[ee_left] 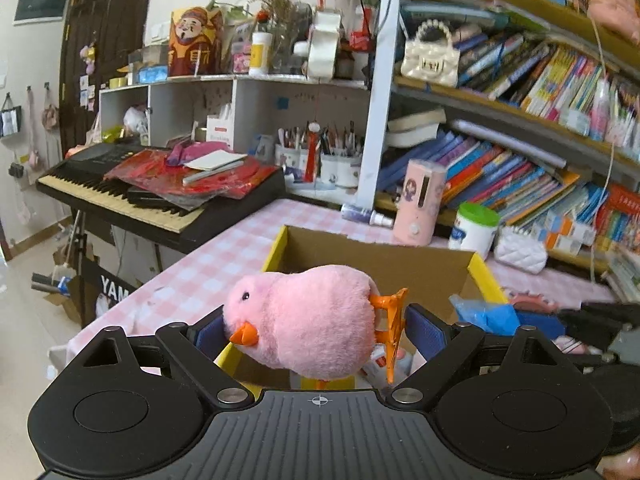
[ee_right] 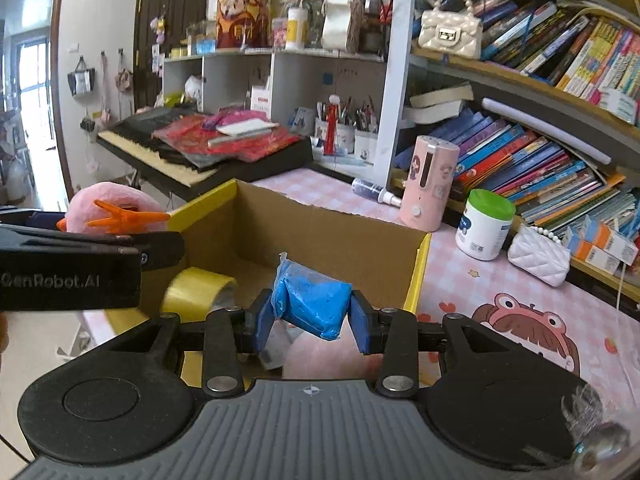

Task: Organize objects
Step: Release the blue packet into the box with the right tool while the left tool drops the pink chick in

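Observation:
My left gripper [ee_left: 312, 330] is shut on a pink plush chick [ee_left: 308, 320] with an orange beak and feet, held above the near edge of an open cardboard box [ee_left: 380, 256] with yellow flaps. My right gripper [ee_right: 312, 320] is shut on a blue plastic-wrapped packet [ee_right: 312, 304], held over the same box [ee_right: 320, 228]. The chick [ee_right: 108, 208] and the left gripper also show at the left of the right wrist view. A roll of yellow tape [ee_right: 200, 292] lies in the box. The blue packet [ee_left: 484, 312] shows at the right in the left wrist view.
The box stands on a pink checked tablecloth [ee_right: 500, 280]. Behind it are a pink cylinder device [ee_right: 428, 184], a white jar with a green lid [ee_right: 484, 224], a white quilted purse [ee_right: 540, 256] and bookshelves [ee_right: 520, 80]. A keyboard [ee_right: 192, 152] stands to the left.

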`<action>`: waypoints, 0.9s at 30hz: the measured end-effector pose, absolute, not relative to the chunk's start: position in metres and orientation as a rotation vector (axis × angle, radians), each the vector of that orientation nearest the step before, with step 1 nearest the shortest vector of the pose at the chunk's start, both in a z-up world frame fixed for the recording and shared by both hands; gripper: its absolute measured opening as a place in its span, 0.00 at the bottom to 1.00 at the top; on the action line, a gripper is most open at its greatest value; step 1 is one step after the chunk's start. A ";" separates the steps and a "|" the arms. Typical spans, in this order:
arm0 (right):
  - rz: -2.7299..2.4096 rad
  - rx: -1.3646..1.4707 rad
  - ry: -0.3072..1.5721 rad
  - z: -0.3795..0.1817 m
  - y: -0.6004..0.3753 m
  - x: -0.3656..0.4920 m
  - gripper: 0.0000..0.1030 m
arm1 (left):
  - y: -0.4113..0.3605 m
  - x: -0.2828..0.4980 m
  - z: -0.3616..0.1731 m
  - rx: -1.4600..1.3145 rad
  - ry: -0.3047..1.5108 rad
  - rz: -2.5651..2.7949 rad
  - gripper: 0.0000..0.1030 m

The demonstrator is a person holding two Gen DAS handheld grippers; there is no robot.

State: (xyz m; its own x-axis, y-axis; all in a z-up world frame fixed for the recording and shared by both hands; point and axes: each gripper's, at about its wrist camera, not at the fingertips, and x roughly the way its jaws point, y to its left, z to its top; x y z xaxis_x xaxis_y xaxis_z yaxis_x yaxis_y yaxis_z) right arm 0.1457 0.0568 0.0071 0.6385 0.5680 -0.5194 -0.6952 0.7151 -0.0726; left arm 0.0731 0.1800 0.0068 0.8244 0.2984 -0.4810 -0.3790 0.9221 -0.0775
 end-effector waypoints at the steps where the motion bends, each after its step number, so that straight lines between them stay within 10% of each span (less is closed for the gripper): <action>1: 0.731 -0.285 0.500 0.005 0.059 0.152 0.36 | 0.179 0.078 0.004 -0.162 0.493 0.366 0.90; 27: 0.778 -0.456 0.563 -0.026 0.082 0.208 0.36 | 0.181 0.132 -0.024 -0.117 0.638 0.427 0.90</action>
